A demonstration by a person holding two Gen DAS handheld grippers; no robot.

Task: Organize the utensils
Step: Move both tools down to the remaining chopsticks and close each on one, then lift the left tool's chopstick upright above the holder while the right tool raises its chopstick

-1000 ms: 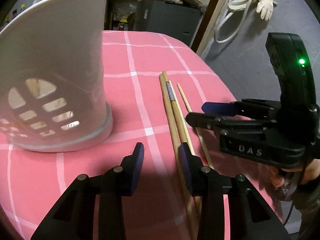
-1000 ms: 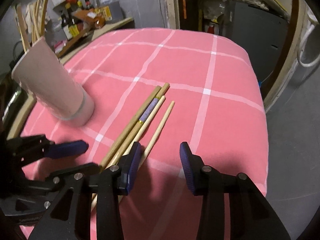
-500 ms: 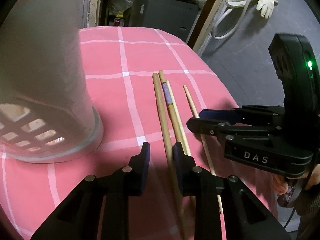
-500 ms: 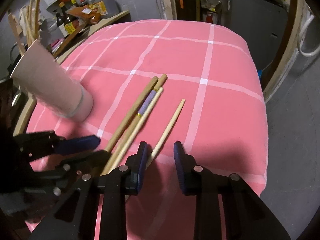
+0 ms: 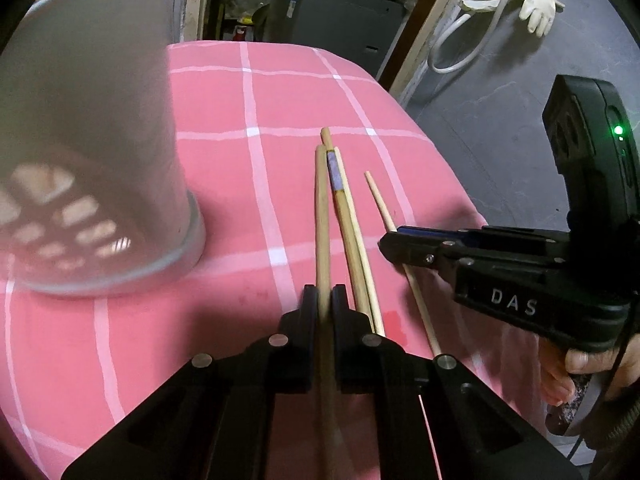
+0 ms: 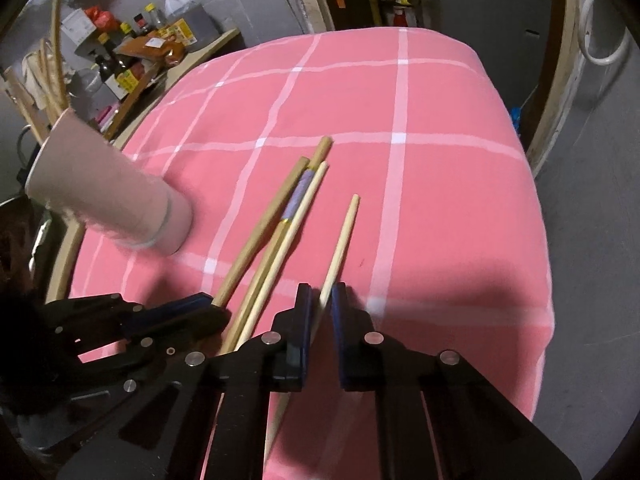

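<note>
1. Fingers of our left gripper have just been closing and now pinch the leftmost chopstick, a plain wooden stick that runs from between the pads away toward the far side of the bench.
2. Our right gripper has likewise just been closing; its fingers clamp the thin pale chopstick, which lies apart on the right of the others.
3. Between those two sticks we see a pair left lying on the pink checked cloth: one with a purple band near its far end, and a paler one touching it along its length.
4. All four sticks lie roughly parallel, their far tips pointing away from us, the banded pair just beside the stick in our left fingers.
5. To the left stands the white utensil holder, upright on the cloth, with slotted openings low in its wall; in the right wrist view several wooden utensils stick up out of it.
6. In the left wrist view our right gripper reaches in from the right, a hand wrapped round its handle.
7. Beyond the bench we make out bottles on a shelf at far left and a pale glove on the grey floor at far right.
</note>
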